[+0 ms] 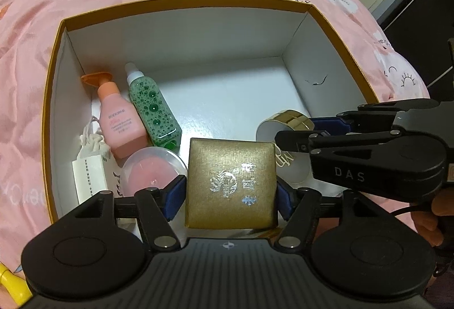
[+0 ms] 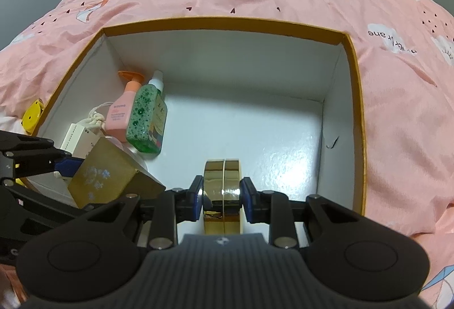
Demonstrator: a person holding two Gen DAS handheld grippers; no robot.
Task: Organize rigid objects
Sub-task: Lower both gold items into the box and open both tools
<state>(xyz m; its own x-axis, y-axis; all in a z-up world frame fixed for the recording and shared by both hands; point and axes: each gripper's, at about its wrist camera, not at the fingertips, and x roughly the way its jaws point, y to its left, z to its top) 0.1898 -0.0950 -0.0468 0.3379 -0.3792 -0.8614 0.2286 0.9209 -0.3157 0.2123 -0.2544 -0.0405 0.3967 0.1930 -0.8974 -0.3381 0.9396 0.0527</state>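
Both jaws clamped, left gripper (image 1: 229,197) on gold box (image 1: 231,181), right gripper (image 2: 222,199) on gold jar (image 2: 222,190), jar underside hidden.

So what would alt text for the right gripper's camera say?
The right gripper clamps a gold round jar on edge over an open white-lined box on a pink bedspread; at left, another gripper holds a gold square box.

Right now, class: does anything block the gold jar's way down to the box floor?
Nothing visible does. The right gripper holds the gold jar over bare white floor of the box. The bottles and the left gripper's gold case sit off to its left.
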